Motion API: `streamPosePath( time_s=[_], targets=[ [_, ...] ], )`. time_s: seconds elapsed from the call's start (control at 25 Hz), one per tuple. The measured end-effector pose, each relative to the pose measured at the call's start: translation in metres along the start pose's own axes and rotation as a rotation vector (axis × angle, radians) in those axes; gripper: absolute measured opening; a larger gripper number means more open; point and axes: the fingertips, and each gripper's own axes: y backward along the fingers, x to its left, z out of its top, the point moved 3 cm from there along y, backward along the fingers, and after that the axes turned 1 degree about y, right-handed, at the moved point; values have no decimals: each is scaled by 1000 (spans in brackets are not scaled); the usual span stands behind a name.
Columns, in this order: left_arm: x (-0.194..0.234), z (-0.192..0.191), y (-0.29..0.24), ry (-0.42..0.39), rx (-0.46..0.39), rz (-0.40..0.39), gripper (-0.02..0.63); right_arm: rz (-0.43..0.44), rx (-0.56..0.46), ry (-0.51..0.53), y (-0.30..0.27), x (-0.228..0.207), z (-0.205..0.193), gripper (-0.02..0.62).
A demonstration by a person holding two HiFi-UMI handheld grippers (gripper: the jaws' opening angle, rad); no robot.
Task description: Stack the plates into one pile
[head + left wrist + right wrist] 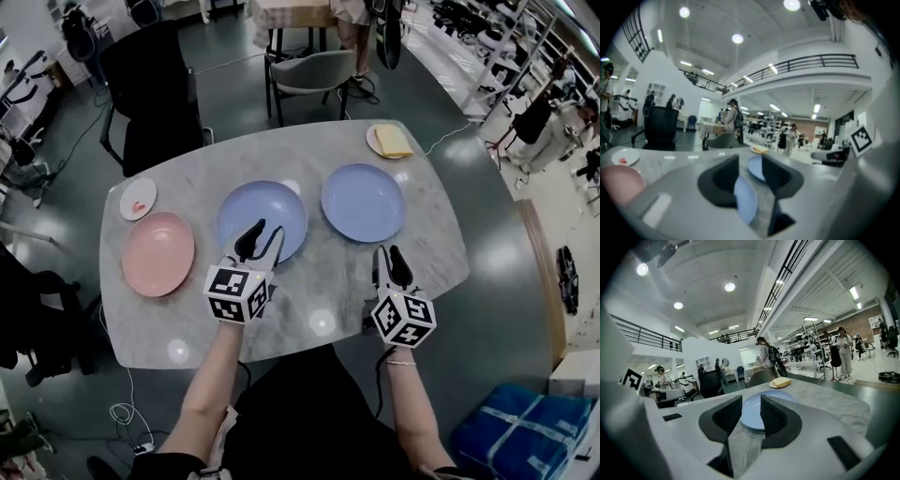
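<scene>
Three plates wait, unstacked, on a marble-look table (441, 253): a pink plate (157, 253) at 9 o'clock, a blue plate (262, 217) at the centre, and a second blue plate (363, 202) at 2 o'clock. The left claw (266, 232) hovers over the centre plate's near rim, jaws apart and gripping nothing. The right claw (387, 255), also parted and empty, sits just short of the second blue plate, at its 6 o'clock.

The plates look stiff, shallow and smooth, probably light but slick, and liable to chip if dropped. The thin raised lip at each near edge seems the only hold, and a plate pinched there would likely droop.

A small white saucer (138, 199) at 10 o'clock and a dish with a yellow block (389, 141) at 1 o'clock lie well clear of the plates. A black chair (150, 94) and a grey chair (314, 70) stand beyond the far edge. Nothing blocks the way between plates.
</scene>
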Motion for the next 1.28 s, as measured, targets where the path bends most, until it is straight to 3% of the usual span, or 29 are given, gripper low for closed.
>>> streamPosePath(
  time_s=[0.32, 0.76, 1.28],
  targets=[
    [-6, -3, -96, 23, 92, -56, 149, -83, 41, -9, -37, -63, 1, 100],
    [0, -24, -215, 31, 235, -87, 175, -188, 154, -71, -100, -115, -23, 124],
    [-2, -61, -292, 32, 409, -103, 181, -183, 315, -99, -131, -137, -54, 144]
  ],
)
